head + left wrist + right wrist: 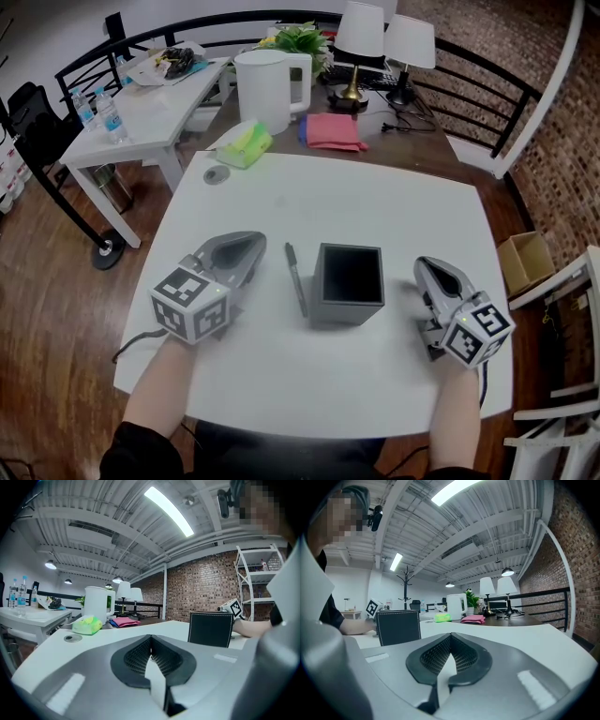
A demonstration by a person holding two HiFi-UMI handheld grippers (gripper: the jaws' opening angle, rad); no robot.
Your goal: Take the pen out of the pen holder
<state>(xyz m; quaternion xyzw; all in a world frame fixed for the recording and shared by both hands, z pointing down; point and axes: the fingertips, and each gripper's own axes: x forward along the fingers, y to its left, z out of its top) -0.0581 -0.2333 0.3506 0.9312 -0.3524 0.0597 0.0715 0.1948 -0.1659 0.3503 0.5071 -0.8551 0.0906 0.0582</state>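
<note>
We rest the left tool and the right tool on the white worktop, both pinched shut and empty, since the slim dark pen already lies just left of the square dark-grey pen holder.

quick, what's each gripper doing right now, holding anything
left gripper: closed, holding nothing
right gripper: closed, holding nothing
</note>
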